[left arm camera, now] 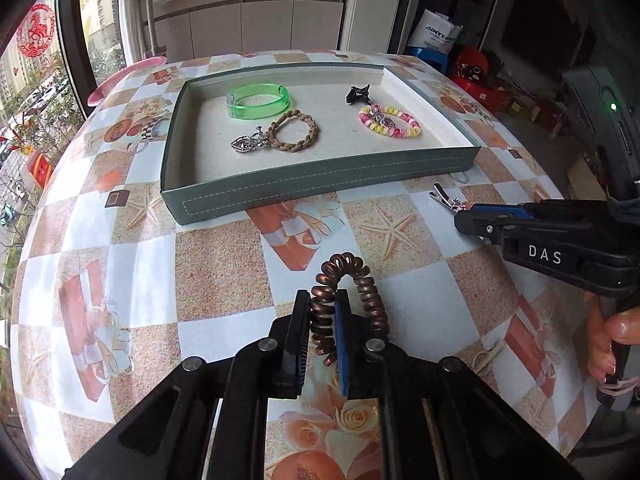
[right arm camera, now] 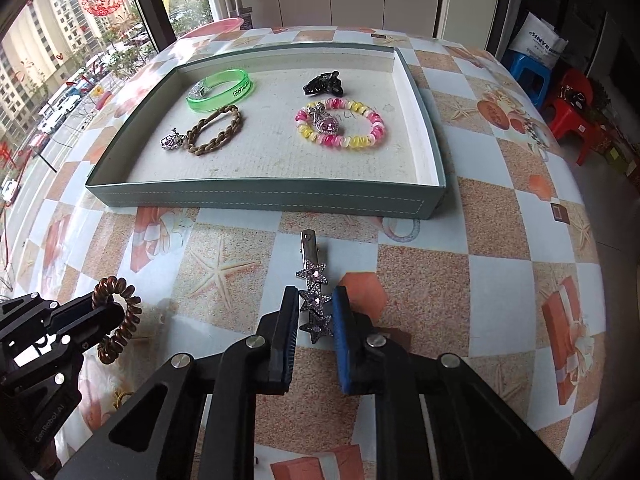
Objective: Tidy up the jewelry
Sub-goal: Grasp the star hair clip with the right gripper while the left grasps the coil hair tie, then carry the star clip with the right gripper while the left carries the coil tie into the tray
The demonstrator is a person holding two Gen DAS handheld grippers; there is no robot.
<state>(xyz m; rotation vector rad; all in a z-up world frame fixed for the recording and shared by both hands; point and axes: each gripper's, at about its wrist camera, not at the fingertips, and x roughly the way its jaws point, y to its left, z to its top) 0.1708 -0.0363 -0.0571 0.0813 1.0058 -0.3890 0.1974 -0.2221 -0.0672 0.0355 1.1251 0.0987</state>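
My left gripper (left arm camera: 323, 304) is shut on one side of a brown spiral hair tie (left arm camera: 368, 292), whose loop stands up past the fingertips just above the checked tablecloth. In the right wrist view the same left gripper (right arm camera: 116, 316) and hair tie (right arm camera: 128, 312) sit at the lower left. My right gripper (right arm camera: 316, 300) is shut on a star-studded hair clip (right arm camera: 312, 268), its metal end pointing toward the tray. A grey-green tray (right arm camera: 260, 198) lies beyond both grippers.
Inside the tray lie a green bangle (right arm camera: 220, 90), a braided brown bracelet with a charm (right arm camera: 216, 130), a pink and yellow coil bracelet (right arm camera: 340, 128) and a black claw clip (right arm camera: 324, 84). A person's fingers (left arm camera: 616, 328) hold the right gripper's handle. Plastic stools (right arm camera: 568, 108) stand beyond the table's right edge.
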